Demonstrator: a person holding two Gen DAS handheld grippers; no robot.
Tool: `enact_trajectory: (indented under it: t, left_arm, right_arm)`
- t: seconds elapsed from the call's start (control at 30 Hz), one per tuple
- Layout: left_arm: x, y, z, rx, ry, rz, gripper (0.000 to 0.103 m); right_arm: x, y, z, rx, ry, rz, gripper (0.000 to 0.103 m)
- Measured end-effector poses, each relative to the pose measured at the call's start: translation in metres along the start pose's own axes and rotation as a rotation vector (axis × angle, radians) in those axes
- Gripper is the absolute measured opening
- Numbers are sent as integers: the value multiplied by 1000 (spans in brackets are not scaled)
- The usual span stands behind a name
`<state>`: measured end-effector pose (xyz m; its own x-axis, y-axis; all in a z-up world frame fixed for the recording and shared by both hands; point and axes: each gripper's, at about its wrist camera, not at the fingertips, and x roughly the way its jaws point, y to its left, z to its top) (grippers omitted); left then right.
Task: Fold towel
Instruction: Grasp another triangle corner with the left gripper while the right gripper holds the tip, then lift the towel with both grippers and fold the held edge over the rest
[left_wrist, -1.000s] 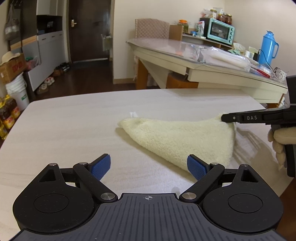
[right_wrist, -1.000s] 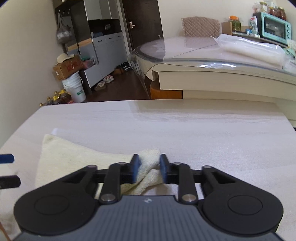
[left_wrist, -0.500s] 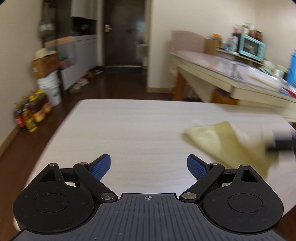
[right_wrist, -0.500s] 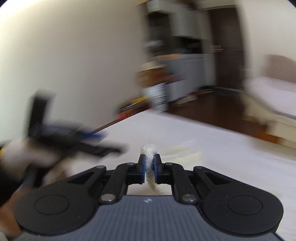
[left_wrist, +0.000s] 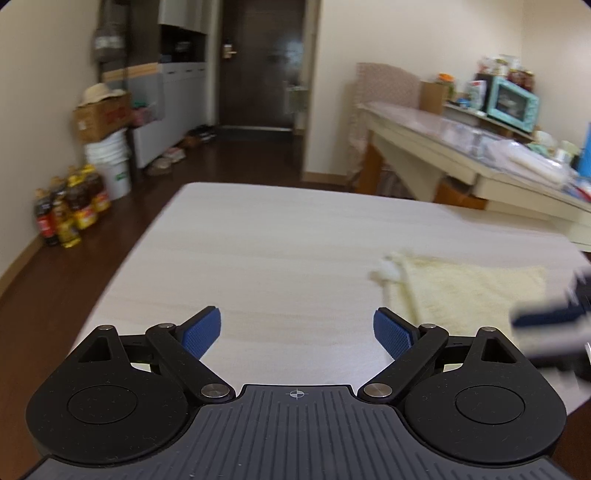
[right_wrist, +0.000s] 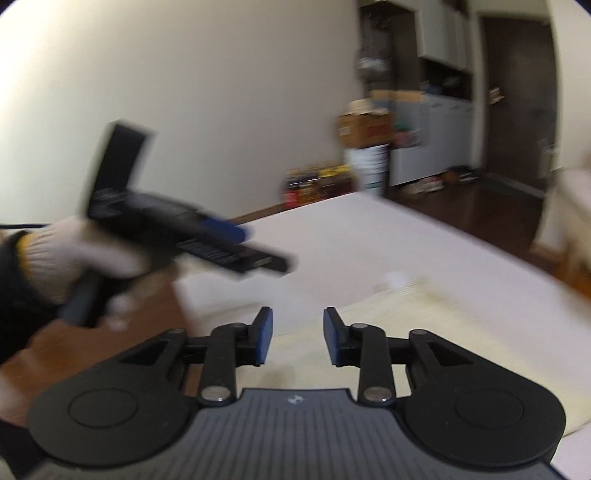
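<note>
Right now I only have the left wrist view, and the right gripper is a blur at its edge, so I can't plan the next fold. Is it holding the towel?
Observer: No. In the right wrist view the right gripper is open, with nothing between its pads.
Operator: So where is the towel?
Observer: The cream towel lies on the white table, under and ahead of that gripper.
Operator: How does my left gripper look from there?
Observer: The left gripper is raised to the left of the towel and not touching it. It is held by a hand in a white glove.
</note>
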<state>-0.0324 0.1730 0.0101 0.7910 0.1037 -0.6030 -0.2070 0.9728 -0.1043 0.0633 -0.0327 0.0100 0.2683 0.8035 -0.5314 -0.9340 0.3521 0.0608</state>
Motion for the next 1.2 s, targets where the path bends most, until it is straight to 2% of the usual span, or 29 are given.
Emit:
enact_trajectory:
  t: [0.03,0.1,0.17,0.33,0.47,0.53,0.6,0.67,0.83,1.0,1.07,1.17,1.2]
  left_arm:
    - [3,-3,3,7,3,-34,93]
    - [13,-13,8,32,15,-89,92]
    - [25,-23,12,66,33,-134,86]
    - [56,-43,21,110,89,-220,71]
    - [75,-53,19,127,129,-235,56]
    - [84,-57,18,134,153,-243,43]
    - [80,-61,19,157,137,-244,33]
    - [77,-65,20,179,121,-245,12]
    - [68,-76,23,237,80,-252,11]
    - [38,-100,24,352,26,-430,11]
    - [27,-112,20,409,17,-498,11]
    - [12,-133,7,522,30,-574,10]
    - [10,-139,4,558,39,-584,10]
  right_arm:
    - [2,-7,3,-6,-1,-31,44]
    - [11,-22,4,-47,24,-153,44]
    - [16,-28,2,-39,41,-208,44]
    - [13,-42,-12,49,36,-240,44]
    - [9,-47,-20,90,43,-245,44]
    - [9,-51,-24,107,47,-248,45]
    - [9,-54,-27,117,47,-251,45]
    - [4,-60,-30,127,46,-249,46]
    - [-6,-63,-32,55,46,-237,51]
    - [-21,-45,-38,-115,38,-239,58]
    - [-26,-38,-43,-187,33,-266,71]
    - [-34,-26,-51,-282,14,-287,71]
    - [-38,-19,-54,-348,3,-292,71]
